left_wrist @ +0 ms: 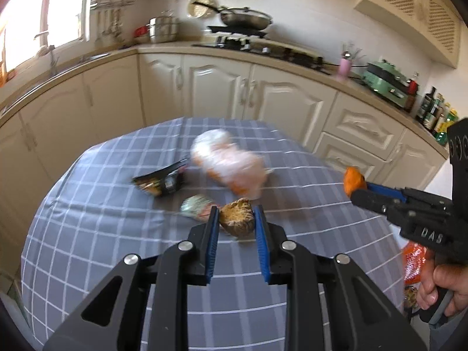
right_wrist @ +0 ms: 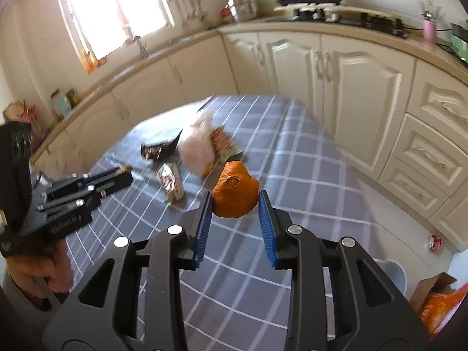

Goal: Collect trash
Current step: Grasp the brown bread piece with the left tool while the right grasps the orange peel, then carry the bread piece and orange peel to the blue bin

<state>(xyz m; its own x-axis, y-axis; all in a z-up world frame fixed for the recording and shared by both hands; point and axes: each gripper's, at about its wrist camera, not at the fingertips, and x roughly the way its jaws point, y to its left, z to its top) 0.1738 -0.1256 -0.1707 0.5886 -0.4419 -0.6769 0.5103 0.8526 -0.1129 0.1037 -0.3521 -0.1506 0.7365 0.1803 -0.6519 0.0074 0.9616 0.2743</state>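
Note:
My left gripper (left_wrist: pixel 236 215) is shut on a brown crumpled lump of trash (left_wrist: pixel 237 218), held above the grey checked tablecloth (left_wrist: pixel 117 204). My right gripper (right_wrist: pixel 235 201) is shut on a piece of orange peel (right_wrist: pixel 234 194); it also shows at the right of the left wrist view (left_wrist: pixel 355 185). On the table lie a whitish plastic bag with orange contents (left_wrist: pixel 228 163), a dark snack wrapper (left_wrist: pixel 159 182) and a small pale crumpled wrapper (left_wrist: pixel 194 210). The left gripper shows at the left of the right wrist view (right_wrist: pixel 122 174).
Cream kitchen cabinets (left_wrist: pixel 204 84) curve behind the table, with a stove and pan (left_wrist: pixel 242 19) on the counter. In the right wrist view a pale bin (right_wrist: pixel 392 272) and an orange carton in a cardboard box (right_wrist: pixel 438 301) stand on the floor at lower right.

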